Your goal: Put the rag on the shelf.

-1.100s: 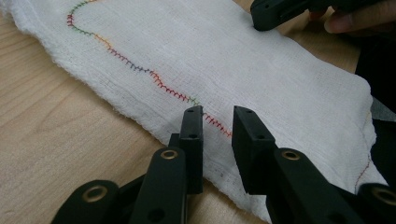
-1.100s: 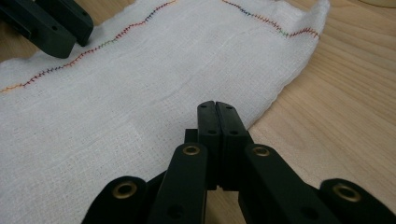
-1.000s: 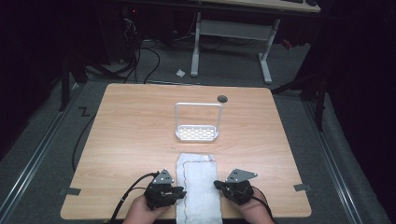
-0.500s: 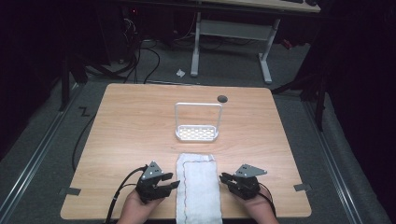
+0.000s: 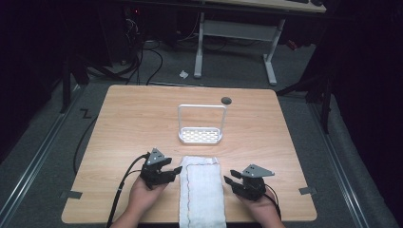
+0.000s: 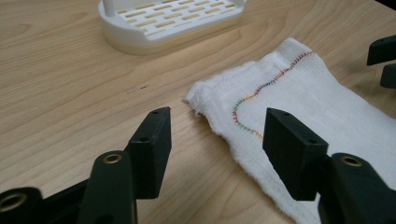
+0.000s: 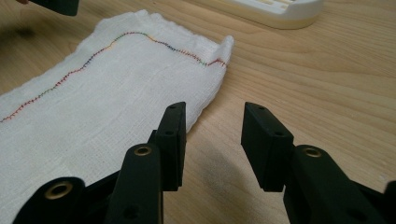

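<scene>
Now — folded white woven cloth (image 5: 202, 190), stitched edge | both grippers' fingers just opened wide, empty | slotted rack (image 5: 201, 135)

Worktop (image 5: 133, 118) — light wood-grain top, rounded corners, standing on grey carpet. Dark round grommet hole (image 5: 226, 100) near its far edge.

White plastic rack (image 5: 201, 124) — slotted oval base with an upright rectangular loop handle, standing upright around the middle of the worktop.

Second desk frame (image 5: 233, 29) beyond the worktop, pale legs and crossbar. Black cables (image 5: 142, 57) looped on the floor to its left. Small white scrap (image 5: 183, 74) on the carpet. Grey tape patches (image 5: 71, 194) on the floor at both near corners.
</scene>
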Demonstrator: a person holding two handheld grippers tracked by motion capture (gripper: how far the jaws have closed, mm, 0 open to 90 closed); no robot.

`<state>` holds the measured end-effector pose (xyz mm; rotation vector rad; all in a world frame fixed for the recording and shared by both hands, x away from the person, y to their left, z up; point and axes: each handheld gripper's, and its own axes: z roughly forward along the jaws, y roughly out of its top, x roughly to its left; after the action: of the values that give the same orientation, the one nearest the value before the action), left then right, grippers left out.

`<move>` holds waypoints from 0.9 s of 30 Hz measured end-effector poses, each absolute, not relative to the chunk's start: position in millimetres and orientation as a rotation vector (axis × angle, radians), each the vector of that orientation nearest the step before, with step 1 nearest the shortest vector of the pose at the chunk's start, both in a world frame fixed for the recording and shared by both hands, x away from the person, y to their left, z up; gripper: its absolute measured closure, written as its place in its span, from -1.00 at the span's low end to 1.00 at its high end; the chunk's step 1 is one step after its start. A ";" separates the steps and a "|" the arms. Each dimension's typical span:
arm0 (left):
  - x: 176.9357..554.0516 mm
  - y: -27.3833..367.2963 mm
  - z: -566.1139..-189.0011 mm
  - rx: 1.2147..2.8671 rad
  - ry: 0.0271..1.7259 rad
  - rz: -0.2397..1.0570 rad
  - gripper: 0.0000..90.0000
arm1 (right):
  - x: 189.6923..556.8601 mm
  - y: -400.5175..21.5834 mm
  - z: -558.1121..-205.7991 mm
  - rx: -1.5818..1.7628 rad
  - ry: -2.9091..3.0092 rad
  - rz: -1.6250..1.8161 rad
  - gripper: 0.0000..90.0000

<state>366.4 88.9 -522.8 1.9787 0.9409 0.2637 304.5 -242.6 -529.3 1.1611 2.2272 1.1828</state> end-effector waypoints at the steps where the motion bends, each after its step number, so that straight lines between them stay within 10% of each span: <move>1: 368.1 87.5 -524.0 1.975 0.946 0.260 -0.08 | 304.8 -242.8 -528.8 1.164 2.227 1.185 0.41; 15: 389.6 59.6 -534.1 2.055 1.007 0.251 0.05 | 309.3 -241.5 -529.8 1.189 2.251 1.163 0.43; 27: 385.0 47.7 -538.6 2.030 1.014 0.340 0.67 | 322.7 -227.8 -525.2 1.189 2.230 1.198 0.16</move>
<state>385.0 47.7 -538.6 2.0296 1.0137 0.3398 322.7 -227.8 -525.2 1.1890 2.2297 1.1982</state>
